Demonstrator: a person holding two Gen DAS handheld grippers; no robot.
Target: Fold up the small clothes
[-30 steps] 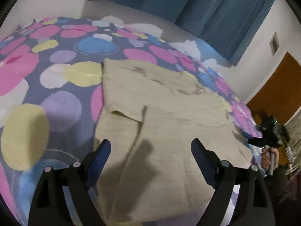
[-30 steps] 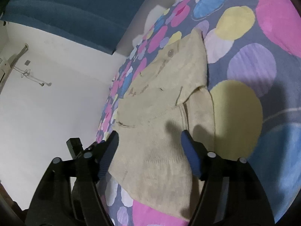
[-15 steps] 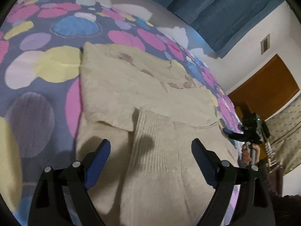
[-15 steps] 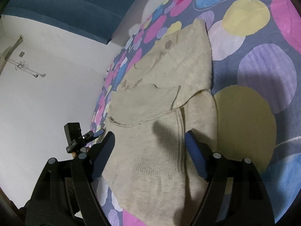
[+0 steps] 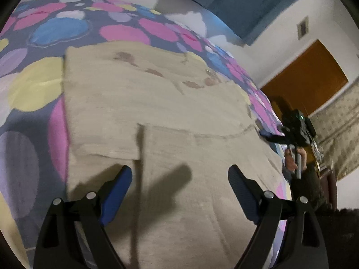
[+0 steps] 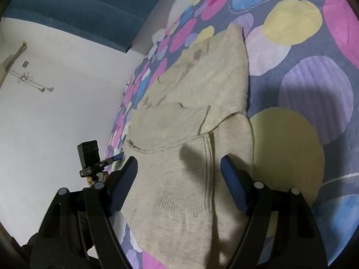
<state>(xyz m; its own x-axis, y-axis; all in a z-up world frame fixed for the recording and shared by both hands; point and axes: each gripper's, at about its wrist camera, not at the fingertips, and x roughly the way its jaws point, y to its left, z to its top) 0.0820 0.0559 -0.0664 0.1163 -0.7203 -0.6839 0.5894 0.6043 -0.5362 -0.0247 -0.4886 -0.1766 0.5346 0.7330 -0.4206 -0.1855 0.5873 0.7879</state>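
Observation:
A beige knit sweater [image 5: 157, 116] lies flat on the spotted bedspread [image 5: 56, 29], with both sleeves folded across its body. My left gripper [image 5: 179, 177] is open and empty, low over the sweater's near part. My right gripper [image 6: 179, 168] is open and empty above the folded sleeve cuff of the sweater [image 6: 202, 103]. The right gripper [image 5: 269, 135] also shows in the left wrist view at the sweater's right edge. The left gripper [image 6: 112, 159] shows in the right wrist view at the sweater's left edge.
The bedspread [image 6: 314, 85] has large pink, yellow, purple and blue dots. A blue curtain [image 5: 235, 2] and white wall stand behind the bed. A brown door [image 5: 309, 76] is at the right. A white wall [image 6: 56, 100] lies beyond the bed's edge.
Both grippers have moved in closer and lower over the sweater. Both stay open and empty. The sweater has not moved.

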